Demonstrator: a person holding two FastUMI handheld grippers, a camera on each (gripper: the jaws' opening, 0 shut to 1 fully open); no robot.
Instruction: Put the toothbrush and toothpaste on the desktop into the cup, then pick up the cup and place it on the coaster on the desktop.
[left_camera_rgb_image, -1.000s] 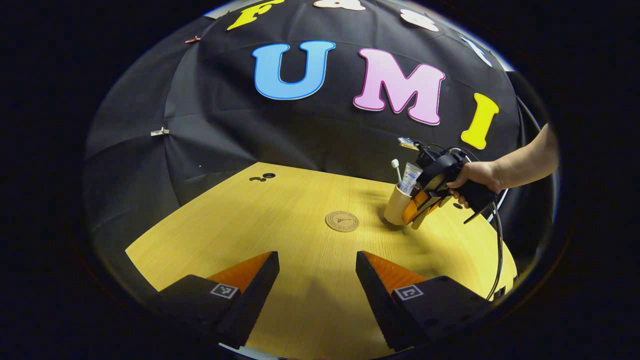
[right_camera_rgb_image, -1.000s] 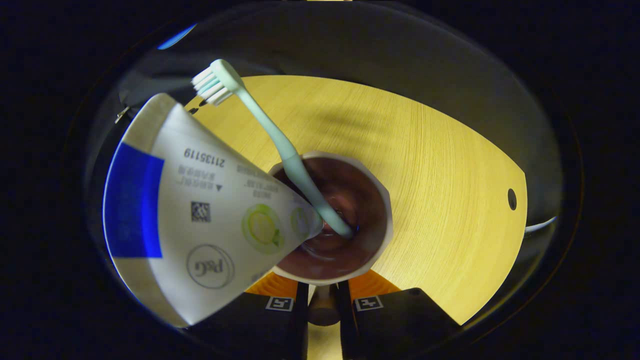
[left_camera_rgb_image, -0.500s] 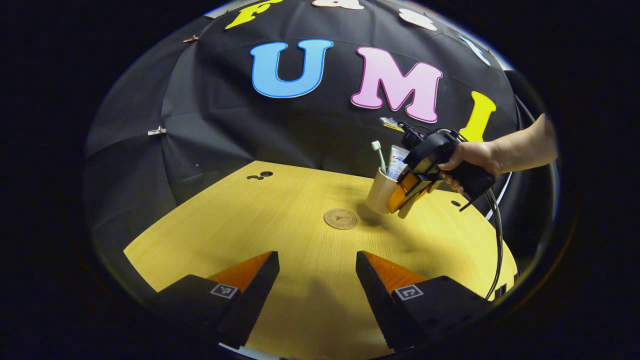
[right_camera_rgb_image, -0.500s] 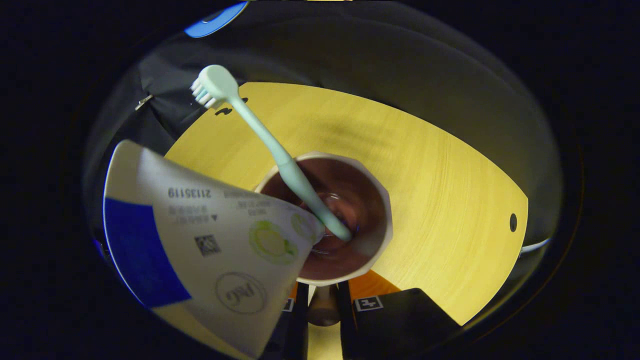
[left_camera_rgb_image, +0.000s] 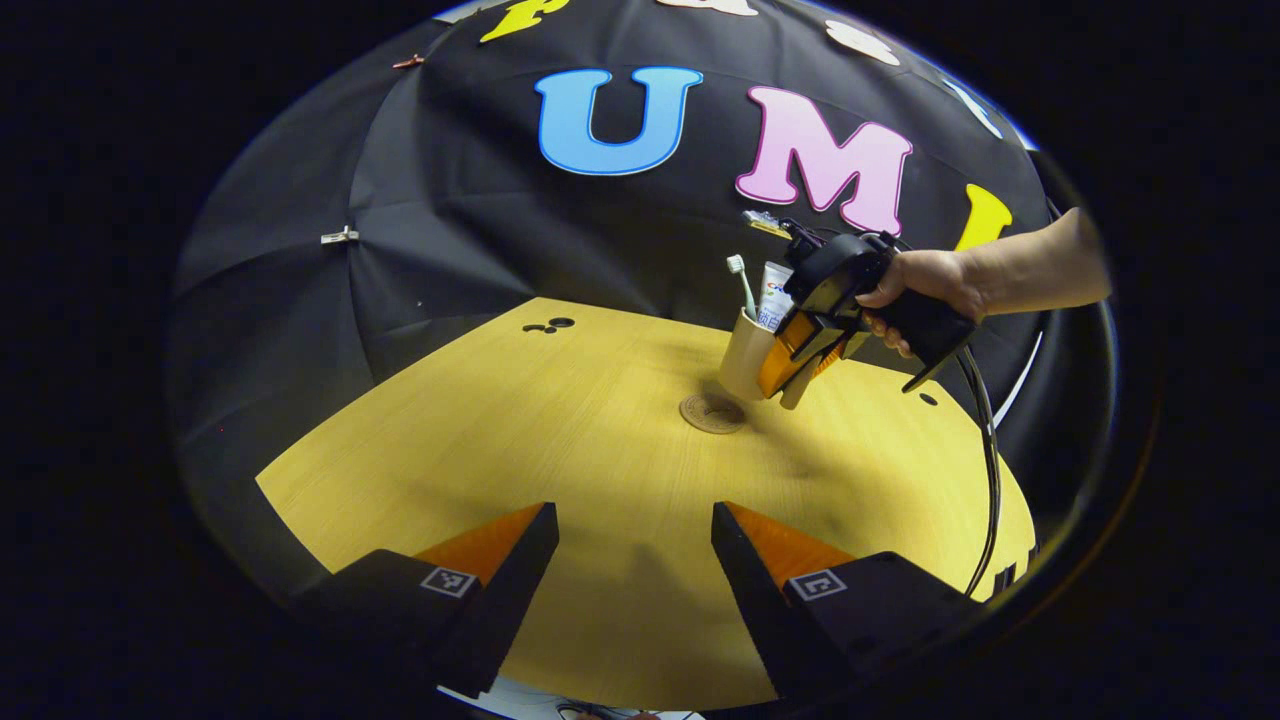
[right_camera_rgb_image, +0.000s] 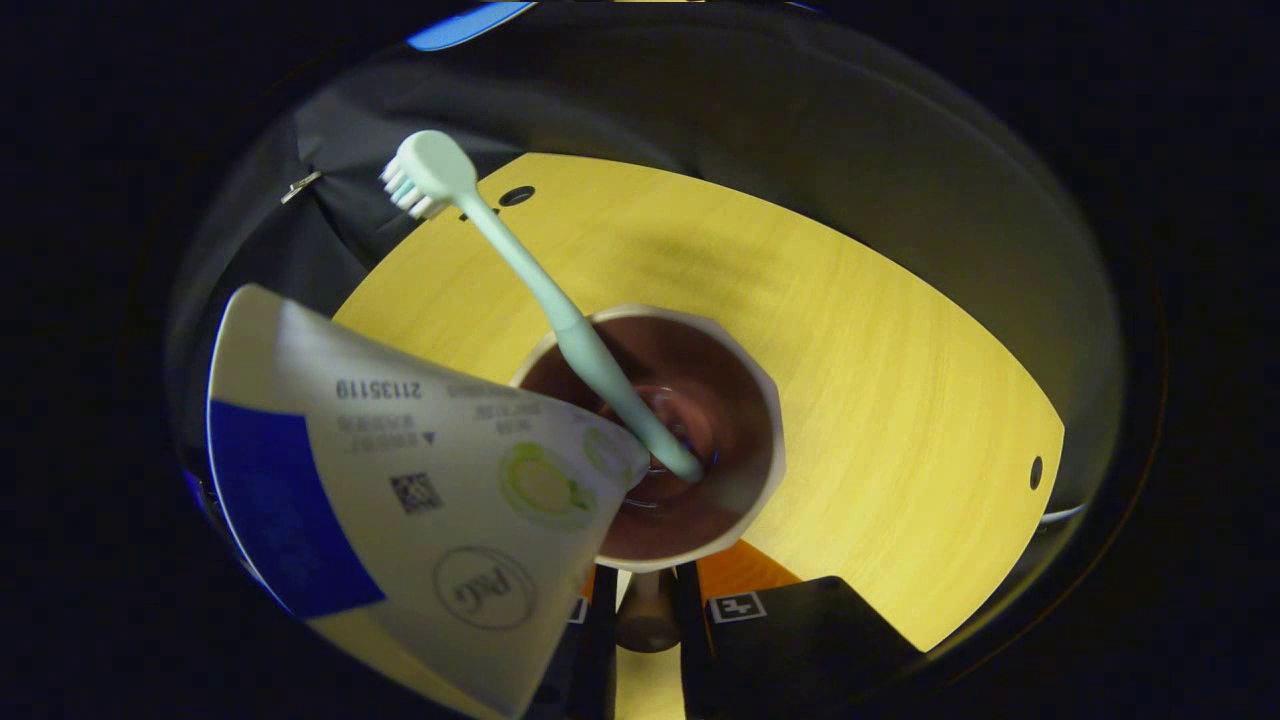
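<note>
— Over the round brown coaster (left_camera_rgb_image: 712, 412) near the middle of the yellow wooden worktop (left_camera_rgb_image: 560, 440), what is the right tongs (left_camera_rgb_image: 800, 362) doing?

— It carries the beige paper cup (left_camera_rgb_image: 743, 356), clamped by the cup's near wall with its jaws almost closed on it. In the left gripper view the cup hangs tilted just above the coaster, its base near the coaster's far edge; I cannot tell whether it touches yet.

— Why grip the wall and not the whole body?

— Probably so the mouth stays clear. In the right gripper view the pale green toothbrush (right_camera_rgb_image: 540, 300) leans out of the brown interior, and the white and blue toothpaste tube (right_camera_rgb_image: 400, 480) slants out beside it.

— And the left tongs (left_camera_rgb_image: 635, 560)?

— Spread wide and holding nothing, low over the near worktop, well apart from the cup, likely to stay out of the way.

— What has changed?

— A second ago the cup sat farther right, well apart from the coaster. Since then the person's hand (left_camera_rgb_image: 925, 285) has brought it across. The contents have shifted little in the last half second.

— What remains?

— I judge it needs levelling and lowering onto the coaster, then release.
</note>
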